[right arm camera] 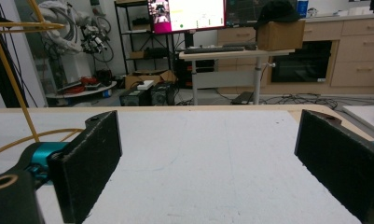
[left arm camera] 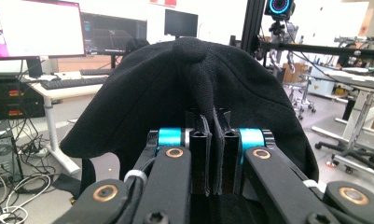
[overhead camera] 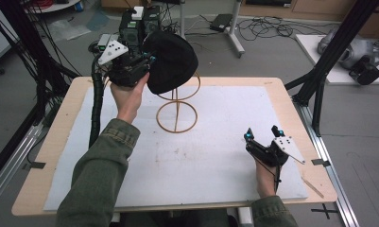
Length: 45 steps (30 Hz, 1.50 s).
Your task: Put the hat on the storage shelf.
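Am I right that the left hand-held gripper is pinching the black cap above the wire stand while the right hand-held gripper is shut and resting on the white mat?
Not quite: in the right gripper view the right hand-held gripper stands open with nothing between its jaws. The rest holds: the left hand-held gripper pinches the black cap above the wire stand, over the white mat.

A black cap of knitted-looking cloth, rounded and slack, held up in the air above the far left part of the table. A fold of its cloth is pinched between two black jaws. Its crown bulges toward the wire stand, covering the stand's top ring from the high view; whether they touch cannot be told
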### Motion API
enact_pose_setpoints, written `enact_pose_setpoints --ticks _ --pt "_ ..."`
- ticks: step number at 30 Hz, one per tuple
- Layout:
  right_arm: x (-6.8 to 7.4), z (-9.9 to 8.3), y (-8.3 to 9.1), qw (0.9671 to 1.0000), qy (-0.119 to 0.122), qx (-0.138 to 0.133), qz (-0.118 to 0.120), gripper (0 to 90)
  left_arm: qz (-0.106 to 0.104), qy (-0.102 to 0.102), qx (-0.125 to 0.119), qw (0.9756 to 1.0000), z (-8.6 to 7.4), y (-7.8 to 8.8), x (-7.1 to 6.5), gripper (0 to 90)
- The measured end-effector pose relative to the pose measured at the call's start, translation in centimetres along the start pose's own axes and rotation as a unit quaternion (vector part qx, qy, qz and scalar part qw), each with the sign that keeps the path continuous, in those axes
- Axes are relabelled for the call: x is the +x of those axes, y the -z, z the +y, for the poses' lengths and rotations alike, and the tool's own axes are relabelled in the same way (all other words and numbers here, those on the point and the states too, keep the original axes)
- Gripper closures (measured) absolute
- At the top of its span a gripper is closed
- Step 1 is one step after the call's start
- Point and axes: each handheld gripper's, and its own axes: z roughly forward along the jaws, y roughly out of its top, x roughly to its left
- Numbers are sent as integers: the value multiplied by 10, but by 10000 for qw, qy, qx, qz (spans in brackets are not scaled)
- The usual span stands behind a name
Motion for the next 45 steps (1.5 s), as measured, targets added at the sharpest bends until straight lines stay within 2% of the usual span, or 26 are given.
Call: enact_pose_setpoints --ticks 9,14,20,23,27,34,36,37,38,39,41,42,43,45 --pt "0 0 -1 10000 -27 3 41 65 -41 -128 273 9995 2 -12 -7 867" --pt "1 0 -1 10000 -19 2 61 65 -43 -220 503 9985 3 -17 -9 867" --pt "1 0 -1 10000 -4 12 66 65 -63 -328 931 9951 0 -25 -11 865" --pt "1 0 -1 10000 10 12 66 65 -69 -277 1070 9938 -2 -28 -10 857" --pt "1 0 -1 10000 24 -2 65 65 -54 -159 1159 9931 -2 -31 -9 851" --pt "1 0 -1 10000 0 9 73 65 -91 -212 1217 9923 -2 -35 -13 814" --pt "1 0 -1 10000 -4 3 67 65 -82 -197 1249 9919 -3 -36 -13 785" --pt "1 0 -1 10000 20 4 77 65 -74 -191 1266 9917 -4 -36 -13 718" --pt "1 0 -1 10000 20 4 77 65 -6 -174 1287 9915 -4 -37 -13 718" --pt "1 0 -1 10000 23 -4 79 65 95 -152 1331 9909 -5 -38 -13 640" --pt "1 0 -1 10000 35 -2 62 65 105 -41 1358 9907 -6 -40 -12 550" --pt "1 0 0 10000 31 -14 58 65 167 -34 1353 9907 -7 -41 -12 406" --pt "1 0 0 10000 31 -14 58 65 190 -48 1340 9908 -7 -41 -11 406" --pt "1 0 0 10000 49 -10 53 65 186 -67 1299 9913 -7 -41 -12 325"
